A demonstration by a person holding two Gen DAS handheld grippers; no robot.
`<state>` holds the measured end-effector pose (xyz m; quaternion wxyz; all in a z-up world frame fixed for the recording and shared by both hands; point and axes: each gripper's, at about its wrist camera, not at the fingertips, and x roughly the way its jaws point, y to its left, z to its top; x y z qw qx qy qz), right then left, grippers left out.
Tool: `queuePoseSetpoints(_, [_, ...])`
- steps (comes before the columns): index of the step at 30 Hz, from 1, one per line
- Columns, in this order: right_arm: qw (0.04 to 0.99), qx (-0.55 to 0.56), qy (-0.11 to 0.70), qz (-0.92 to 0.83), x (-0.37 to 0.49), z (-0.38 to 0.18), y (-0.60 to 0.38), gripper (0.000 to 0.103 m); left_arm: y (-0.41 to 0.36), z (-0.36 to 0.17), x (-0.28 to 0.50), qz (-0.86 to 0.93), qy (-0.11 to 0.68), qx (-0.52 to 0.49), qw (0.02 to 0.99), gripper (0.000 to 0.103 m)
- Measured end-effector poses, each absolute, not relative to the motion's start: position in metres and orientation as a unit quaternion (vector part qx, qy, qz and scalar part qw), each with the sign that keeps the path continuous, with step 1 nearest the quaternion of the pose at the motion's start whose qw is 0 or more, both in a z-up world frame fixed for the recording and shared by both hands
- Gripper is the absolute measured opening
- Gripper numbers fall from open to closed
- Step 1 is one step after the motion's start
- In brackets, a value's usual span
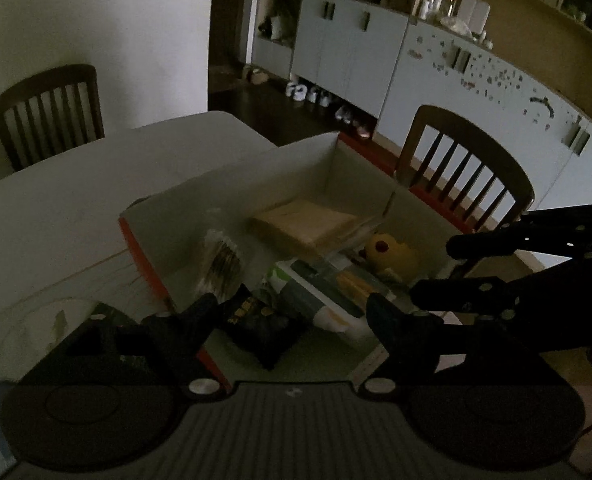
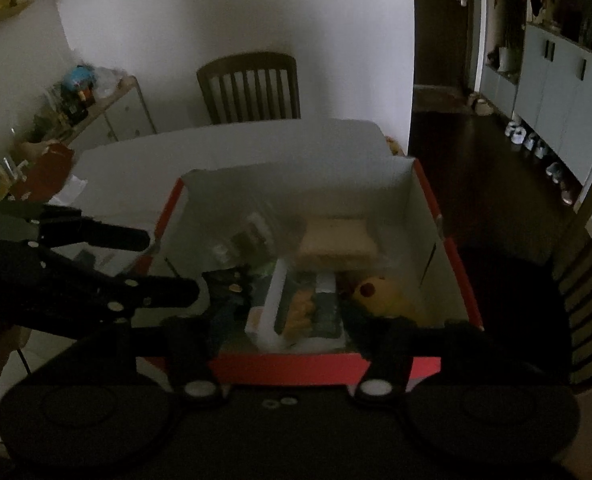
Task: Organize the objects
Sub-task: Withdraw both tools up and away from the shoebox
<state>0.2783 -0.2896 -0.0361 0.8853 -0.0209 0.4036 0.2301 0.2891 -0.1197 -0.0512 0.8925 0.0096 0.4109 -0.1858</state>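
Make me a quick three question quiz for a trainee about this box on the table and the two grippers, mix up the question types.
1. True or false: the yellow plush toy lies on the table outside the red-edged box.
2. Multiple choice: the left gripper is A) shut on the black snack packet, B) open with nothing between its fingers, C) out of view.
3. Short answer: which item lies farthest back in the box, towards the wooden chair at the wall?

Key
1. False; it lies inside the box.
2. B.
3. The tan flat pack.
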Motion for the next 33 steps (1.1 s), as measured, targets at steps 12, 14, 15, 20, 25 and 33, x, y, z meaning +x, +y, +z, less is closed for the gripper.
queuePoseSetpoints(12, [0.903, -0.014, 0.35, 0.248, 0.242, -0.02, -0.297, 0.08, -0.098, -0.045, 0.253, -0.155, 0.388, -0.027, 0.908, 0.088])
queuePoseSetpoints(14, [0.906, -0.012, 0.343, 0.249, 0.238, -0.019, -0.298, 0.085, -0.096, -0.046, 0.25, -0.148, 0.387, -0.03, 0.91, 0.094])
queuePoseSetpoints(15, [0.906, -0.009, 0.341, 0.25, 0.237, -0.019, -0.299, 0.086, -0.096, -0.046, 0.248, -0.147, 0.386, -0.03, 0.91, 0.1])
queuePoseSetpoints(20, [0.909, 0.003, 0.337, 0.246, 0.232, -0.019, -0.304, 0.092, -0.096, -0.044, 0.234, -0.14, 0.37, -0.026, 0.918, 0.103])
queuePoseSetpoints(25, [0.909, 0.007, 0.338, 0.243, 0.227, -0.021, -0.307, 0.093, -0.096, -0.044, 0.221, -0.138, 0.361, -0.033, 0.922, 0.103])
queuePoseSetpoints(33, [0.908, 0.01, 0.338, 0.248, 0.222, -0.022, -0.31, 0.093, -0.099, -0.04, 0.208, -0.137, 0.348, -0.041, 0.927, 0.103])
